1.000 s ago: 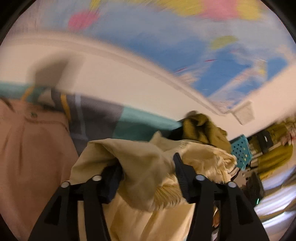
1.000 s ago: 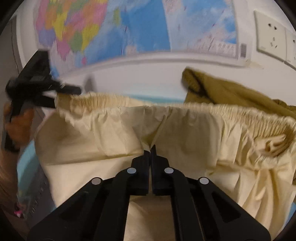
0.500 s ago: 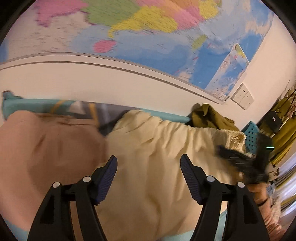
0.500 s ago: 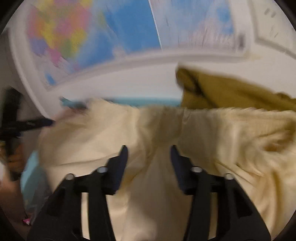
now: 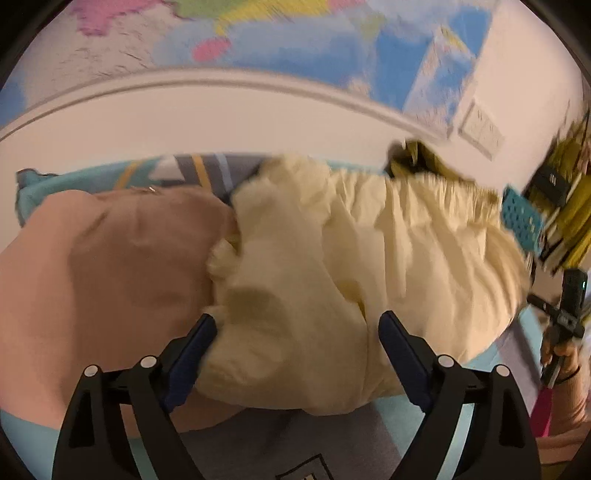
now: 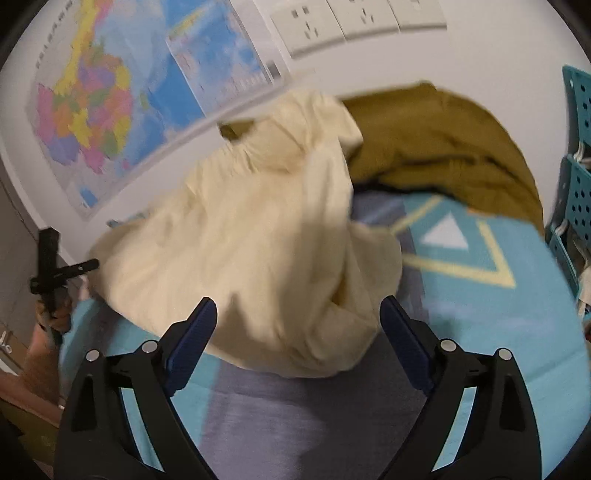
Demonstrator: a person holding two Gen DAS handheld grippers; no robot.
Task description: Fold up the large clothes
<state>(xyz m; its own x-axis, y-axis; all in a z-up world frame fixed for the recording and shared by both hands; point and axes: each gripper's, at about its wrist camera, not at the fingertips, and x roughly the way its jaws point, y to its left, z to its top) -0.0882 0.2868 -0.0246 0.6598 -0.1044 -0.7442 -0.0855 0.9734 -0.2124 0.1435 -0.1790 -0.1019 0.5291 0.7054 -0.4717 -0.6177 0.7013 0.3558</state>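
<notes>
Two claws are mine, and both stand wide apart with nothing gripped. The largest thing before me is the bed covering (image 6: 480,295), a turquoise and grey cloth with pale yellow lines and white triangles, spread against the white wall under a coloured paper wall map (image 6: 92,103). On it lies the task's thing, a big cream-yellow garment of thin crumpled fabric (image 5: 351,258), bunched in a heap with its gathered elastic edge towards the wall. To its left, touching it, lies a flat tan-pink garment (image 5: 103,277); behind its right end sits a rumpled olive-mustard garment (image 6: 443,147), also touching it.

At the bed's right edge stands a turquoise plastic basket with round holes in its walls (image 6: 576,199); pale cloth shows through its openings, though I cannot tell what it is.

My left claw (image 5: 295,354) has just been opening. The heap's near fold lies between its blue pads (image 5: 188,354); the left pad sits at the cloth's edge, but I cannot tell whether it touches, and the right pad is clear. My right claw (image 6: 297,347) has just been opening too; the heap's near edge lies between its pads, which stand clear of it. White wall sockets (image 6: 354,18) sit above.
</notes>
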